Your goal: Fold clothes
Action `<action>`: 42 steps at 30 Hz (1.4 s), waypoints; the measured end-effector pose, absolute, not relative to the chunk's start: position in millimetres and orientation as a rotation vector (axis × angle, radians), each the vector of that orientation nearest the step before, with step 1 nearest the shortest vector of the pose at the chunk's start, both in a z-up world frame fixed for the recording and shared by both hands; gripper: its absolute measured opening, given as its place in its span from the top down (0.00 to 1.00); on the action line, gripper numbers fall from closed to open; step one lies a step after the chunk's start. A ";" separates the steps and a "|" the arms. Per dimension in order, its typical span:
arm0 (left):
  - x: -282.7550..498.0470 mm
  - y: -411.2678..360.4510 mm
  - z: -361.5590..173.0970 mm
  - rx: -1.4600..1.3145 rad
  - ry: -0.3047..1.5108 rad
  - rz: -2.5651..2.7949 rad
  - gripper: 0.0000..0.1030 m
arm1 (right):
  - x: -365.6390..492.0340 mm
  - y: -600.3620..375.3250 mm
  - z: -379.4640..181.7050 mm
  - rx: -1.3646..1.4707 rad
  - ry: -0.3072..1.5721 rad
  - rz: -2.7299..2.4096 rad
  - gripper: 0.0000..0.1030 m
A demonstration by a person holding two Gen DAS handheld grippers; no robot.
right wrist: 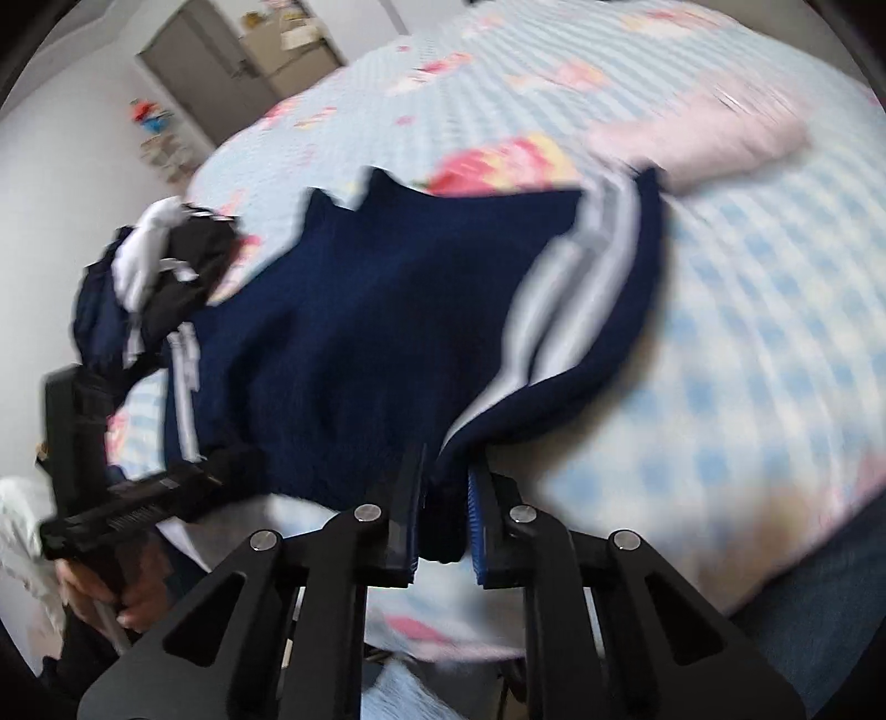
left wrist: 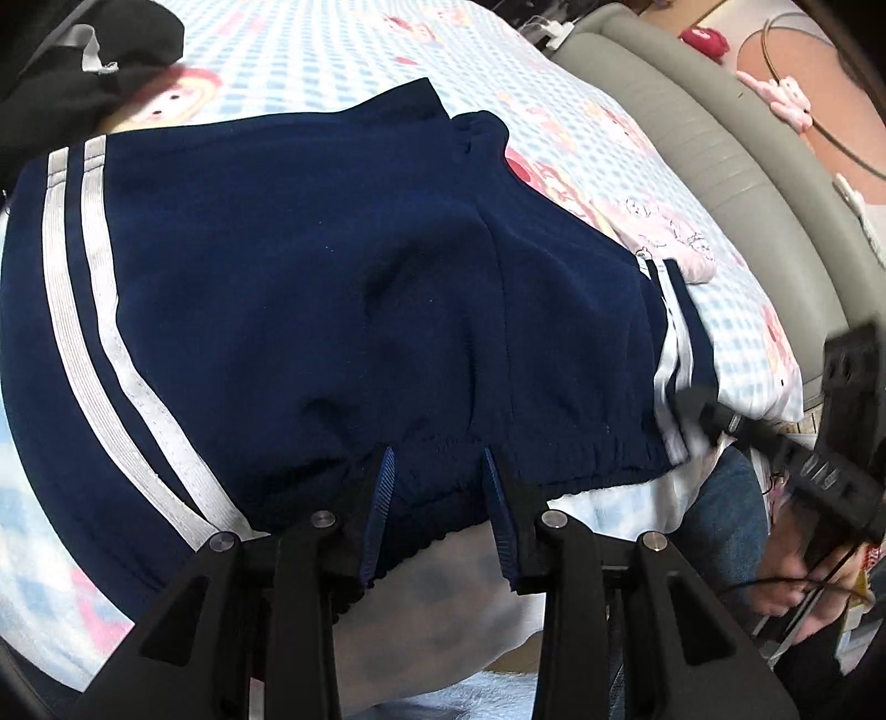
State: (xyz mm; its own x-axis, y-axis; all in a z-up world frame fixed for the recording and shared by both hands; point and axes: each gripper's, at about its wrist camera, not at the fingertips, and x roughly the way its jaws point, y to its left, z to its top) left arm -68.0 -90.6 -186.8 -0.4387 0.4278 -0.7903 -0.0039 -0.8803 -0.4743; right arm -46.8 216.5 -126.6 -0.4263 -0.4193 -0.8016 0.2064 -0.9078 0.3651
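A pair of navy track pants (left wrist: 310, 288) with two white side stripes lies across the bed, its elastic waistband at the near edge. My left gripper (left wrist: 440, 459) has its jaws apart around a bunch of the waistband; whether the pads press the cloth is unclear. My right gripper (right wrist: 448, 482) is shut on the other end of the waistband of the pants (right wrist: 387, 332), by the striped side. Each gripper shows in the other's view, the right one (left wrist: 786, 443) and the left one (right wrist: 144, 498). The right wrist view is blurred.
The bed has a blue checked sheet (left wrist: 354, 50) with cartoon prints. A folded pink garment (left wrist: 670, 238) lies beyond the pants. A dark heap of clothes (left wrist: 72, 66) sits at the far left. A grey padded bed frame (left wrist: 720, 160) runs on the right.
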 end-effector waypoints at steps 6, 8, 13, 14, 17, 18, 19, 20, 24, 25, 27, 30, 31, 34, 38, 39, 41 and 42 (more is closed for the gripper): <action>-60.5 -101.4 -181.7 -1.415 -0.710 2.382 0.66 | -66.2 170.4 -107.0 1.310 -0.291 -2.219 0.88; -57.2 -112.2 -179.1 -1.368 -0.794 2.375 0.63 | -66.1 162.0 -111.1 1.317 -0.316 -2.172 0.85; -56.7 -124.6 -176.6 -1.296 -0.943 2.303 0.63 | -65.7 141.1 -121.3 1.331 -0.376 -2.055 0.70; -57.4 -125.4 -176.6 -1.284 -0.970 2.279 0.63 | -65.6 136.9 -123.3 1.333 -0.388 -2.031 0.69; -59.5 -127.8 -176.6 -1.247 -1.047 2.205 0.61 | -63.4 146.2 -116.8 1.297 -0.436 -2.054 0.67; -60.2 -128.7 -176.6 -1.235 -1.072 2.180 0.60 | -62.5 152.7 -114.3 1.293 -0.440 -2.087 0.66; -60.9 -129.5 -176.6 -1.222 -1.097 2.155 0.58 | -61.7 159.2 -111.9 1.290 -0.442 -2.122 0.65; -61.6 -130.3 -176.5 -1.209 -1.121 2.129 0.53 | -61.3 166.8 -114.0 1.300 -0.431 -2.147 0.63; -68.5 -123.1 -181.4 -1.250 -1.128 2.079 0.47 | -61.6 185.2 -135.1 1.400 -0.409 -2.187 0.62; -72.4 -115.8 -182.5 -1.287 -1.091 2.084 0.49 | -60.3 187.1 -139.8 1.415 -0.416 -2.186 0.62; -76.1 -103.7 -176.3 -1.311 -1.006 2.121 0.52 | -57.7 190.5 -149.1 1.443 -0.430 -2.183 0.62; -82.1 -90.5 -163.2 -1.320 -0.908 2.144 0.57 | -56.6 191.0 -150.6 1.454 -0.421 -2.192 0.61; -84.5 -86.8 -159.8 -1.321 -0.880 2.147 0.57 | -56.3 191.1 -151.1 1.457 -0.418 -2.196 0.61; -92.3 -82.9 -152.7 -1.303 -0.878 2.162 0.66 | -55.2 191.5 -152.5 1.467 -0.409 -2.206 0.60; -86.6 -81.6 -140.4 -1.266 -0.861 2.184 0.67 | -53.8 192.0 -154.3 1.479 -0.397 -2.219 0.58; -84.3 -79.7 -137.5 -1.260 -0.839 2.196 0.67 | -53.4 192.1 -154.8 1.483 -0.394 -2.222 0.58; -80.6 -75.3 -134.1 -1.258 -0.802 2.201 0.67 | -53.5 193.8 -155.5 1.490 -0.405 -2.235 0.58; -81.5 -70.2 -136.9 -1.285 -0.781 2.183 0.67 | -53.6 194.7 -155.9 1.494 -0.410 -2.241 0.58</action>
State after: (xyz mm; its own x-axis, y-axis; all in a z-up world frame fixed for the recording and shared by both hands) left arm -81.5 -70.2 -136.9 -0.4400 0.6569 -0.6123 -0.1195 -0.7186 -0.6851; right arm -53.6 194.7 -155.9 -0.3384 -0.4916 -0.8024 0.1753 -0.8707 0.4595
